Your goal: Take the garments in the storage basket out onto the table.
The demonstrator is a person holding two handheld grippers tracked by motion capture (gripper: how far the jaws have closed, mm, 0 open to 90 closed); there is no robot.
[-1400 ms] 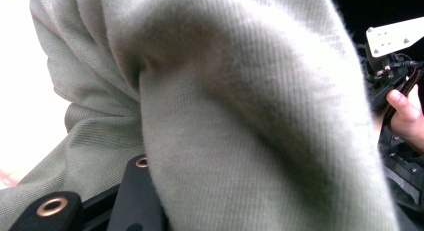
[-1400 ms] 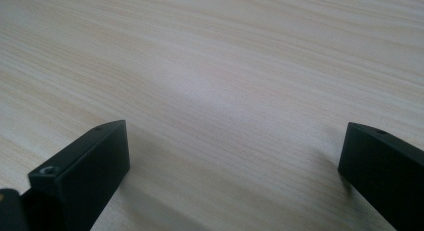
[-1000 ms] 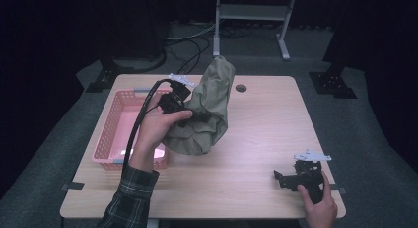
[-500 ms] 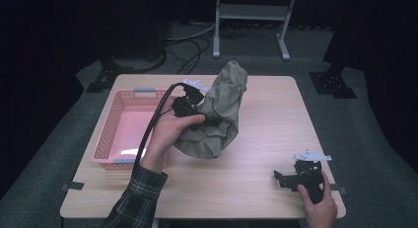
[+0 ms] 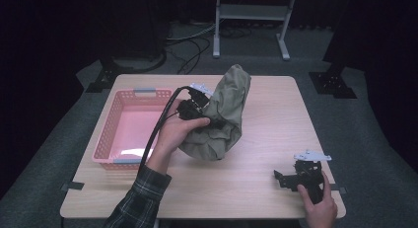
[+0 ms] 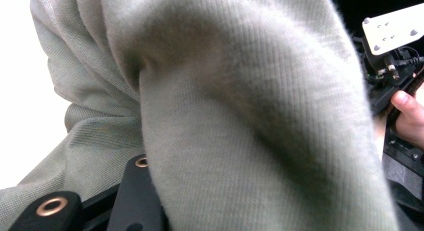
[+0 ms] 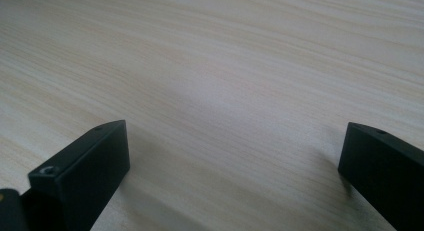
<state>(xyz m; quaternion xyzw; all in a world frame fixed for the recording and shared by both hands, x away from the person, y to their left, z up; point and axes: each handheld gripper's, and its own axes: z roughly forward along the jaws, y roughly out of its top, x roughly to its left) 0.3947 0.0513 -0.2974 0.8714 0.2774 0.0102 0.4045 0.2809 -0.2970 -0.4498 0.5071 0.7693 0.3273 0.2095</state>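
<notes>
Nearest, the right gripper (image 5: pixel 288 179) rests on the tabletop (image 5: pixel 266 139) by its near right corner, jaws spread wide with nothing between them.
Farther in, the left gripper (image 5: pixel 204 109) is clamped on an olive-green sweater (image 5: pixel 224 114), lifted over the tabletop's middle, its lower folds sagging; beyond sits a pink basket (image 5: pixel 129 97) along the left edge.

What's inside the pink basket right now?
Nothing visible: the pink basket shows a bare floor in the high view. The olive cloth, held up by the left gripper, is beside it over the table. The inner face of the near wall is hidden.
</notes>
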